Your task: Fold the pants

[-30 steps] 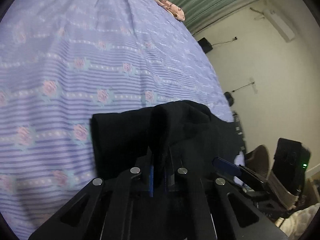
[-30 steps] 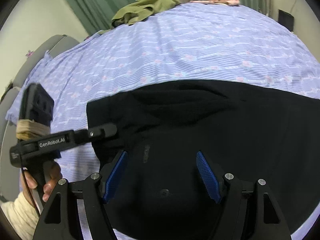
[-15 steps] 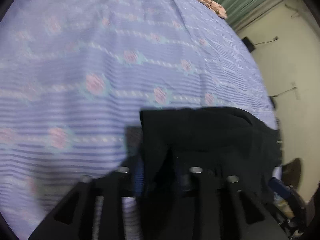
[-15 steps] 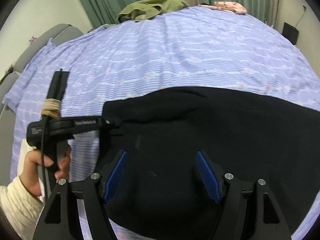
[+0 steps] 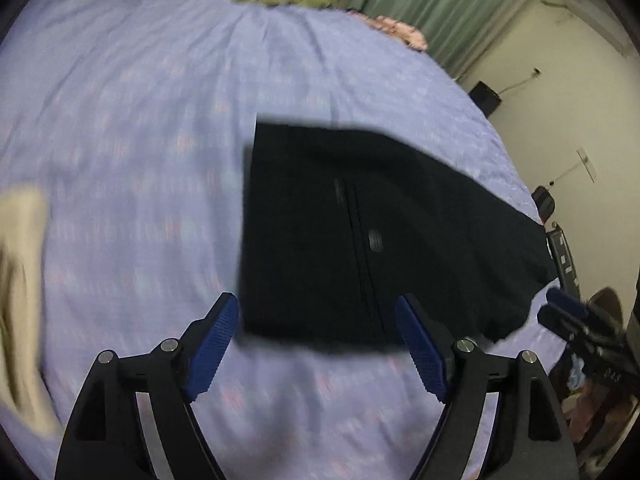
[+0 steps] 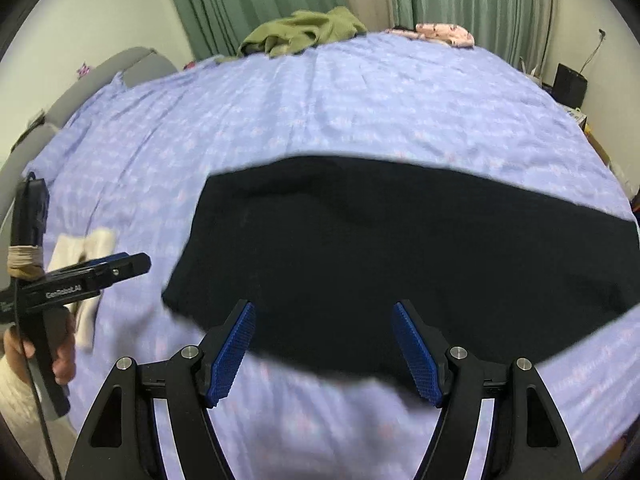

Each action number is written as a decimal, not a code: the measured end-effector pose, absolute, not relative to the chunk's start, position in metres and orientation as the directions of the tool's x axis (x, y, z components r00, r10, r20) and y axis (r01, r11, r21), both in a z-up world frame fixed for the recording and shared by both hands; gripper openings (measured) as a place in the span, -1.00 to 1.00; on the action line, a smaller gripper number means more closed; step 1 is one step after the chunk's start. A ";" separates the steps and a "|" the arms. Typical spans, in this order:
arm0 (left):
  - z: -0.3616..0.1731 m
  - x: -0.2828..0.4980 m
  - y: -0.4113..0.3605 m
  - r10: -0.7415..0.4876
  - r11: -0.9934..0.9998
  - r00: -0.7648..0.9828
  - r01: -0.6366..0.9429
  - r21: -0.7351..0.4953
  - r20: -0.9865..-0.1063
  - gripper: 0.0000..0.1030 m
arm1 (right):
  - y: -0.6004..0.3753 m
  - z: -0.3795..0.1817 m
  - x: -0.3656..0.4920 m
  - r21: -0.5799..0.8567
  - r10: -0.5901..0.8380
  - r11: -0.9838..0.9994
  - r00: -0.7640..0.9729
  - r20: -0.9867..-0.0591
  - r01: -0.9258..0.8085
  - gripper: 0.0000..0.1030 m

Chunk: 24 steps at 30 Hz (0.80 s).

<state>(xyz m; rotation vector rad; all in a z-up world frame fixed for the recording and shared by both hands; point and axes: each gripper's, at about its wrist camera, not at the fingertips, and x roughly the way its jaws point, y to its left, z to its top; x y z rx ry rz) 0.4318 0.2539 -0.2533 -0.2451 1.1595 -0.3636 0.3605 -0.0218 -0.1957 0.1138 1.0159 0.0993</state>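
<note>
The left gripper [image 5: 316,344] hangs above the bed's near edge with its jaws spread wide and nothing between them; its blue pads [image 5: 212,350] frame the near hem of the pants [image 5: 360,232]. The right gripper [image 6: 326,348] is likewise wide open and empty, just over the near edge of the same cloth. The pants are black and lie flat on the lilac flowered bed [image 6: 360,100] as a folded slab, with a squared left edge, a seam running down the middle and a small round logo beside it. A second ago the left jaws were clamped on a raised fold of the fabric; now that fold is down and the gripper has let go and pulled back. An olive garment [image 6: 304,30] lies at the far edge.
</note>
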 end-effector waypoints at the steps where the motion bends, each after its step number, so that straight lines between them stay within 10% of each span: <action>1: -0.257 0.424 0.252 -0.419 0.908 0.342 0.125 -0.401 -0.841 0.56 | -0.024 -0.198 0.351 0.140 0.136 0.990 0.513 -0.847 -0.031 0.40; 18: -0.350 0.432 0.228 -0.445 0.786 0.404 -0.251 -0.565 -0.799 0.56 | -0.082 -0.283 0.315 0.137 0.050 0.975 0.427 -0.903 0.176 0.39; 22: -0.336 0.448 0.224 -0.352 0.845 0.415 -0.246 -0.476 -0.839 -0.56 | -0.085 -0.277 0.317 0.117 0.045 0.984 0.458 -0.888 0.131 0.27; 24: -0.319 0.452 0.228 -0.329 0.851 0.446 -0.244 -0.466 -0.833 -0.60 | -0.088 -0.277 0.321 0.130 0.057 0.982 0.451 -0.891 0.133 0.19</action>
